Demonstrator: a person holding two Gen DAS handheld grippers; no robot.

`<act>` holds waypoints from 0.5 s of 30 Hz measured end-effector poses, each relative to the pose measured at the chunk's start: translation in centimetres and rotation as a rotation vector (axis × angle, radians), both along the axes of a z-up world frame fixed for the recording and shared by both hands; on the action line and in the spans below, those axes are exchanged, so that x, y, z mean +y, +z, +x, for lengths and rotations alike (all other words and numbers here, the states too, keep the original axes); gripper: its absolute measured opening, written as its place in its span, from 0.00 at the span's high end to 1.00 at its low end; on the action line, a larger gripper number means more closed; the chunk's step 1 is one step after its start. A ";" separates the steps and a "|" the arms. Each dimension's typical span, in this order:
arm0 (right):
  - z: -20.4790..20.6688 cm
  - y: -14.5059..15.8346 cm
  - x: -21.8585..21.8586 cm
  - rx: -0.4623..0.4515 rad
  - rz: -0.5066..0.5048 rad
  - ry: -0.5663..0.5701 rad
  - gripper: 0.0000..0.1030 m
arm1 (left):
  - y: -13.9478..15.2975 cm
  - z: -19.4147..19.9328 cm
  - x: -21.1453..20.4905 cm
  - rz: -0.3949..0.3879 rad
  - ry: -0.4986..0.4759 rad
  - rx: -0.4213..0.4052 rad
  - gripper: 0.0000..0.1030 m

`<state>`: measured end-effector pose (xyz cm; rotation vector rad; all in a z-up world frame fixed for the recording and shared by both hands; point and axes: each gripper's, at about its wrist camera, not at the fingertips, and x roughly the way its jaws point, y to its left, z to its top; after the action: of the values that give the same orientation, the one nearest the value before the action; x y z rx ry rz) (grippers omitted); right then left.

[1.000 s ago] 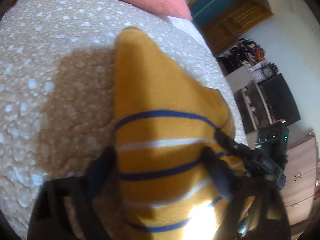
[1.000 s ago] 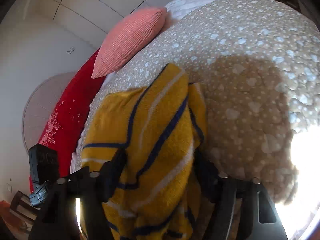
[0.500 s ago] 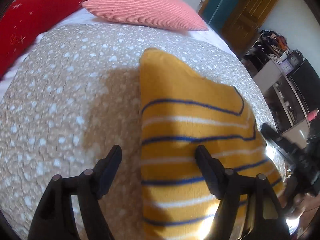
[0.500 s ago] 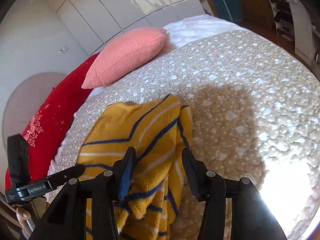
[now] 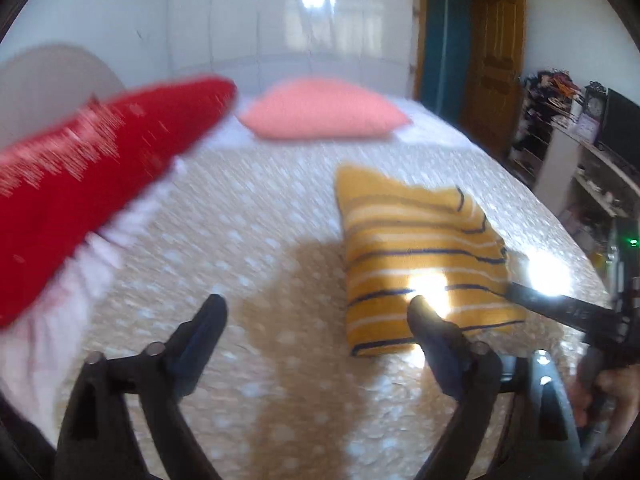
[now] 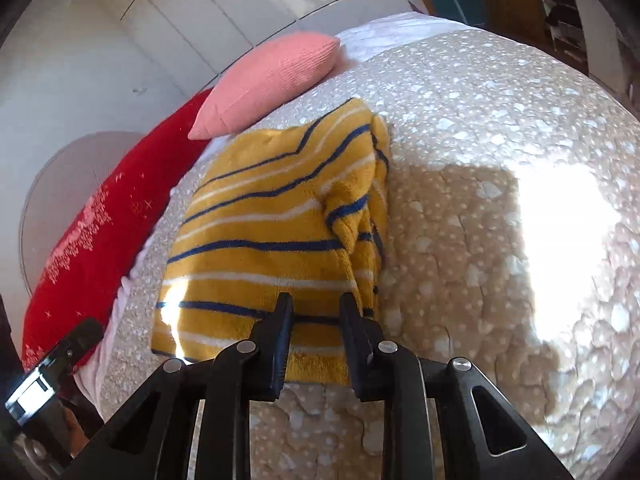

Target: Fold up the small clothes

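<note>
A yellow knit garment with blue and white stripes [image 5: 416,256] lies folded into a rough rectangle on the beige dotted bedspread [image 5: 248,248]. It also shows in the right wrist view [image 6: 272,232]. My left gripper [image 5: 316,316] is open and empty, held above the bedspread just left of the garment's near edge. My right gripper [image 6: 314,308] has its jaws narrowed to a small gap, with the tips at the garment's near edge; no cloth shows between them. The right gripper also shows in the left wrist view [image 5: 568,312], reaching the garment's right side.
A pink pillow [image 5: 324,110] and a long red pillow [image 5: 84,184] lie at the head and left side of the bed. A wooden door [image 5: 496,60] and cluttered shelves [image 5: 588,160] stand to the right. Bright sun patches fall on the bedspread [image 6: 560,216].
Both grippers let go of the garment and pulled back from it. The garment dropped flat onto the bedspread. The left camera tilted up towards the pillows. The right jaws narrowed.
</note>
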<state>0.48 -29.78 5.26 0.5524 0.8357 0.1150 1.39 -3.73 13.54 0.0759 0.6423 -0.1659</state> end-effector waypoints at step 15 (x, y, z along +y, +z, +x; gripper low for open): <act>-13.0 3.5 5.5 -0.040 -0.239 -0.103 0.34 | 1.7 -12.0 0.7 0.005 0.034 -0.124 0.00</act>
<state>-12.50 -24.27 8.73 0.3660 0.7680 -0.0675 -10.60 -3.06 15.27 0.0791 0.5198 -0.1257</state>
